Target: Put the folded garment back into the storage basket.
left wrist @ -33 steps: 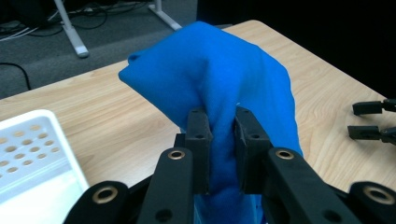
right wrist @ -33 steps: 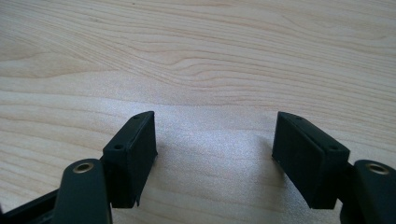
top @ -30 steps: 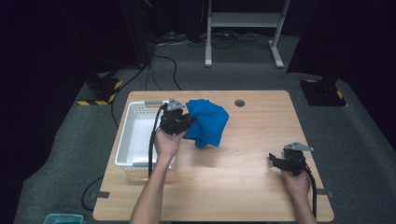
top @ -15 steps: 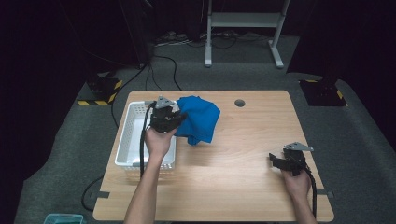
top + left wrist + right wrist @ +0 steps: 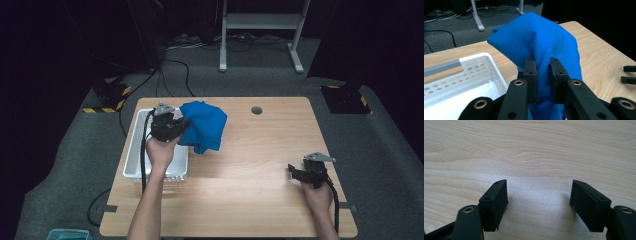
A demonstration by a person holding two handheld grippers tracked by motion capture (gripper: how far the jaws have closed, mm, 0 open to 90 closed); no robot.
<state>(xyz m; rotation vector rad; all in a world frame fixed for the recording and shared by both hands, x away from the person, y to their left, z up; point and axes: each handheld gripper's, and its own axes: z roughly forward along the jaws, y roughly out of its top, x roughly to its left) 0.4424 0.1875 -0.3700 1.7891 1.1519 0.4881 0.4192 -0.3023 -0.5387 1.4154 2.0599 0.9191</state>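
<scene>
Leftmost on the wooden table (image 5: 250, 160) sits a white perforated basket (image 5: 131, 160), the landmark for everything else. Above its right rim hangs the left gripper (image 5: 181, 125), jaws pinching a bunched fold of the blue cloth (image 5: 205, 125); the cloth droops just right of the basket, partly over the tabletop. Well to the right of the basket, near the table's edge, the right gripper (image 5: 291, 172) rests low over bare wood, jaws spread wide with nothing between them.

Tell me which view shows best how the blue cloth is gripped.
The left gripper view: the blue cloth is pinched between the left gripper's pads, bunched above them. The high view shows the cloth hanging beside the white basket, the grip itself hidden. The right gripper view gives wooden table.
</scene>
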